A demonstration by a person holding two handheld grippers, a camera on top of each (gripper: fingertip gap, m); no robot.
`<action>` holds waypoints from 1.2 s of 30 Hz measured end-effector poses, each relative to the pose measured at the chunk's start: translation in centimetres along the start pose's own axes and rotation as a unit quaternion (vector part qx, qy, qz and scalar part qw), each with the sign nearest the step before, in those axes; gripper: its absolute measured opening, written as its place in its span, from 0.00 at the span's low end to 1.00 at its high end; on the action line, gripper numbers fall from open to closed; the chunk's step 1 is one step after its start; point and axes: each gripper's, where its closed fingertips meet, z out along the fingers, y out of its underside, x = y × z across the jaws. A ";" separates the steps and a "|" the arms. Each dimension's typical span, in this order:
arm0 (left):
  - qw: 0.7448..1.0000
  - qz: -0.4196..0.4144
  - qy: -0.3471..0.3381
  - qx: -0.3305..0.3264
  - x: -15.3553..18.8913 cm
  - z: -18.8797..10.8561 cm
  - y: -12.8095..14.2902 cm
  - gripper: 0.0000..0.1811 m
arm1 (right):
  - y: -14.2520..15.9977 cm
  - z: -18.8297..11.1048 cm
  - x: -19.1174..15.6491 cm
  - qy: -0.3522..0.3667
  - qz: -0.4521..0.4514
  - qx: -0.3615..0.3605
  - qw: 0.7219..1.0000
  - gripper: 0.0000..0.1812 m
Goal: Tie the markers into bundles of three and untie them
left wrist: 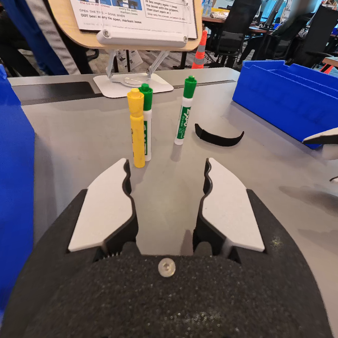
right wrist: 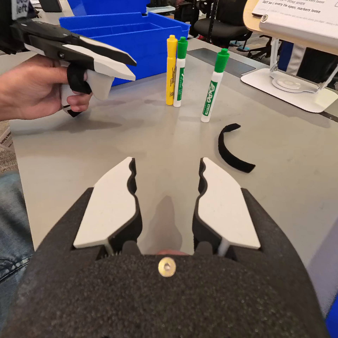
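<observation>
Left wrist view looks across a grey table (left wrist: 73, 139), with a blue bin (left wrist: 285, 98) at the right and a white stand (left wrist: 133, 84) holding a printed sheet at the far edge. Right wrist view has another blue bin (right wrist: 128, 36) behind the markers. Both grippers hang over bare tabletop, touching nothing: the left gripper (left wrist: 167, 161) has its fingers spread wide with nothing between them, and the right gripper (right wrist: 167, 160) is spread the same way. A hand (right wrist: 31, 87) holds the left gripper off to the left. Three markers stand upright on their ends. A yellow marker (left wrist: 137, 128) and a green marker (left wrist: 147, 122) stand touching; a second green marker (left wrist: 184, 111) stands apart, tilted slightly. A black strap (left wrist: 218, 136) lies loose and curved on the table just beside that second green marker, around nothing.
</observation>
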 end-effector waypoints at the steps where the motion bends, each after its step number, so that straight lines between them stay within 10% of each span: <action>1: 1.000 0.003 0.000 0.001 0.2 0.0 -0.1 0.43 | 0.1 0.0 -0.1 -0.001 -0.002 -0.001 1.000 0.36; 29: 1.000 -0.015 0.017 0.006 -1.6 0.8 -0.2 0.38 | 0.1 -0.3 0.5 -0.001 0.009 0.004 1.000 0.36; 36: 0.992 -0.043 -0.121 0.015 -3.9 3.2 -1.4 0.50 | -0.2 -0.3 0.5 -0.004 0.013 0.009 1.000 0.36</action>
